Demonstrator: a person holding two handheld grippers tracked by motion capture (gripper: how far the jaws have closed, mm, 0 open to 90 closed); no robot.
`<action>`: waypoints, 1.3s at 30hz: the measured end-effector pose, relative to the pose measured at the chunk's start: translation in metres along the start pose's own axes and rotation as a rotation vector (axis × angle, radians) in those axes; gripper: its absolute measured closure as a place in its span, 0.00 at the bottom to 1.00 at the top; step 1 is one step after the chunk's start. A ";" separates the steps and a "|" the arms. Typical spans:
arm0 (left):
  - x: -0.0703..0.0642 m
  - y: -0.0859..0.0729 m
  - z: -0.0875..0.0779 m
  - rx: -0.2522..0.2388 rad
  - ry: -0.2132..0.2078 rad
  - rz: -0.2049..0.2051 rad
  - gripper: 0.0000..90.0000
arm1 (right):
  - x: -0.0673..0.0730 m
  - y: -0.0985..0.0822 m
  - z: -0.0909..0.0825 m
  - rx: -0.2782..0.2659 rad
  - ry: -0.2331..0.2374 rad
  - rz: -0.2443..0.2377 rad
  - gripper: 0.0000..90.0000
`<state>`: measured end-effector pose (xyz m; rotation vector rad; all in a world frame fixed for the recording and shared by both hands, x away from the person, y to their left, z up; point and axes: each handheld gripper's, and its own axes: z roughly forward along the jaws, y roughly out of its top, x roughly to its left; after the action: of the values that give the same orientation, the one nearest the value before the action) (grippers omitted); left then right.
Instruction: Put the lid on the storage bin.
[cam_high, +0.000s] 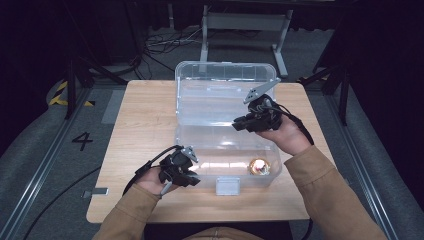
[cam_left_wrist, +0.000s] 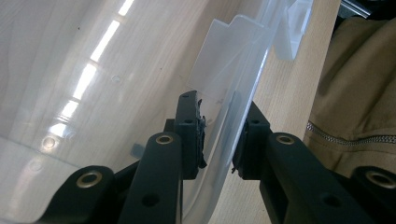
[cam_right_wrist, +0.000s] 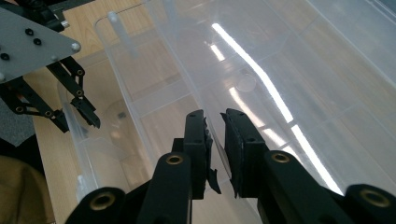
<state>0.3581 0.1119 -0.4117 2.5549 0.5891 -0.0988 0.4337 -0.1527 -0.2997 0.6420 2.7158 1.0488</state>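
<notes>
At the near left corner of the clear box (cam_high: 210, 172): left tool (cam_left_wrist: 218, 149) clamped on the front wall, one pad inside and one outside. Along the box's back edge, toward its right end: right tool (cam_right_wrist: 217, 154) drawn in to a narrow gap around a thin clear wall, by the look of it the rim of the open lid (cam_high: 215, 95), pads apparently pressing on it despite the glare. Inside the box, at its front right: a small shiny round item (cam_high: 259, 166) lying loose on the bottom. Outside the box's front wall, at mid-length: a pale latch (cam_high: 227, 186). Beneath the box: a wooden surface (cam_high: 145, 125).

Step in hand, judging by the two grips: swinging the lid on its hinge while pinning the base.

For a clean job:
- Keep the left grip firm and still, so as to stop the light box sliding or tipping.
- Guide the lid along its hinge arc rather than pulling straight, with no twist on the thin plastic.
- Squeeze only as hard as needed; too much risks bowing the wall or slipping off.
- Clear the inner left pad from the box's rim before seating the lid.
- Move slowly to avoid rolling the round item.
</notes>
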 end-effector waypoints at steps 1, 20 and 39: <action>0.000 0.000 0.000 -0.001 -0.001 0.000 0.83 | 0.001 -0.001 0.000 0.001 0.002 -0.001 0.88; 0.001 -0.001 -0.001 -0.001 -0.008 0.005 0.83 | 0.018 -0.014 -0.004 0.001 0.042 -0.007 0.89; 0.002 -0.001 -0.001 -0.007 -0.013 -0.001 0.83 | 0.032 -0.027 -0.004 0.020 0.064 -0.033 0.88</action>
<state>0.3590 0.1139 -0.4120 2.5455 0.5843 -0.1132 0.3945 -0.1582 -0.3149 0.5738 2.7849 1.0532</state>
